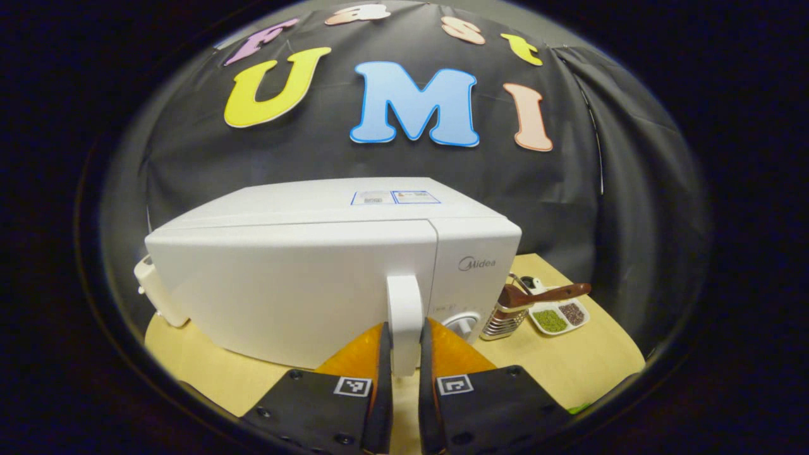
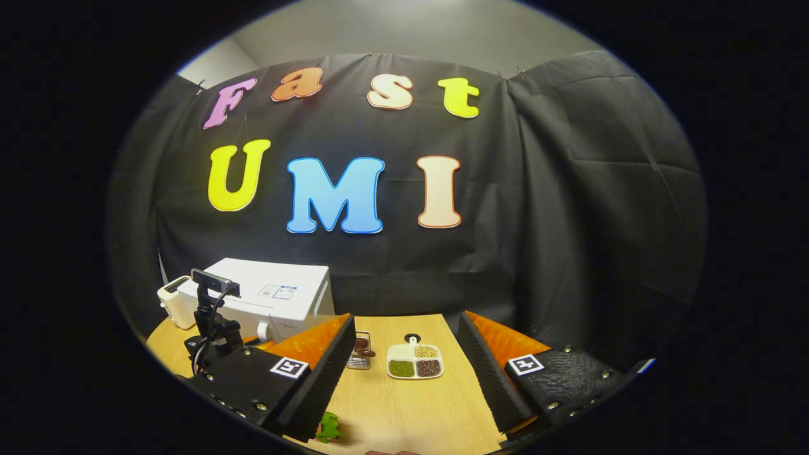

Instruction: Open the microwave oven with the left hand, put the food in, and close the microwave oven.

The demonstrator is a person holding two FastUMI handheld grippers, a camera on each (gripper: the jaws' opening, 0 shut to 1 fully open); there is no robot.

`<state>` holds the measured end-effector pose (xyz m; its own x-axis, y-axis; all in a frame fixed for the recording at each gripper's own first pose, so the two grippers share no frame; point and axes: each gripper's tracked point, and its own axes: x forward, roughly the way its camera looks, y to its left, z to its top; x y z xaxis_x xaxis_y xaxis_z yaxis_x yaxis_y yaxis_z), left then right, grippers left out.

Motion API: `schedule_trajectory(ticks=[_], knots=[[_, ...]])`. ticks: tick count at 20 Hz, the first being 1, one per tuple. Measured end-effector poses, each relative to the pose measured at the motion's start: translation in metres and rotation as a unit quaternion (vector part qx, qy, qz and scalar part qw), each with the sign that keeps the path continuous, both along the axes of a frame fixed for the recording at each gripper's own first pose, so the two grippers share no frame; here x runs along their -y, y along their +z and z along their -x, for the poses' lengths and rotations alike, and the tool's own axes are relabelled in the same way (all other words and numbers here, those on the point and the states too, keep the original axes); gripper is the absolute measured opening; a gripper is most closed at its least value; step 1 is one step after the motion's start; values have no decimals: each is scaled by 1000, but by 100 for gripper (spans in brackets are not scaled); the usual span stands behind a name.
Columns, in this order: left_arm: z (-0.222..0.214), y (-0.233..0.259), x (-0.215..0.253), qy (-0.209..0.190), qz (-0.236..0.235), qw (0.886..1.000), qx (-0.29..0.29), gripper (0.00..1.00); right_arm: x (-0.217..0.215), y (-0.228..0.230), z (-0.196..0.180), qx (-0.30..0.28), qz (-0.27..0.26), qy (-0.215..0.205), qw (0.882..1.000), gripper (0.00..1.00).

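A white microwave [image 1: 316,278] stands on the wooden table [image 1: 569,366] with its door closed. My left gripper [image 1: 404,328] has one finger on each side of the upright white door handle [image 1: 404,303], and both press on it. In the right gripper view the microwave [image 2: 278,297] sits at the back left, with the left gripper [image 2: 212,316] in front of it. My right gripper [image 2: 406,322] hovers wide open over the table with nothing between its fingers. A white divided dish [image 2: 414,361] with green, brown and pale grains lies ahead of it.
A small metal rack [image 2: 360,355] holding a brown-handled tool stands beside the dish, right of the microwave. A white appliance [image 2: 172,303] sits at the microwave's far left. A small green object [image 2: 328,428] lies near the table's front edge. Black cloth walls the back.
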<state>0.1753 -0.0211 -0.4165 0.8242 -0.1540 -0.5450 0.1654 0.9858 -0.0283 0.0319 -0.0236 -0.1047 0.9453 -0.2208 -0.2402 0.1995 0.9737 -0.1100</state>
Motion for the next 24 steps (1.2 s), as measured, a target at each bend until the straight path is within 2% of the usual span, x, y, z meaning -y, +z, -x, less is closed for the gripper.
schedule_trajectory(ticks=[2,7,10,13,15,18,20,24], knots=[[-2,0,1,-16,-15,1000,-7,10,-1,-2,1,-1,-1,2,1000,99],[4,2,0,-25,-21,999,-22,10,0,-6,8,-4,0,3,1000,99],[47,9,-8,-42,-22,999,-20,10,3,-9,13,-4,-4,-1,1000,99],[89,14,-20,-59,0,998,-32,9,-8,-17,15,-13,-22,8,1000,99],[113,20,-31,-85,-3,996,-38,10,-17,-21,15,-19,-23,19,999,99],[139,25,-45,-123,16,991,-48,10,-40,-23,13,-19,-24,42,999,99],[156,28,-57,-144,8,988,-53,10,-60,-25,13,-24,-26,64,997,99],[188,34,-84,-165,7,984,-65,11,-88,-34,14,-35,-31,95,994,99]])
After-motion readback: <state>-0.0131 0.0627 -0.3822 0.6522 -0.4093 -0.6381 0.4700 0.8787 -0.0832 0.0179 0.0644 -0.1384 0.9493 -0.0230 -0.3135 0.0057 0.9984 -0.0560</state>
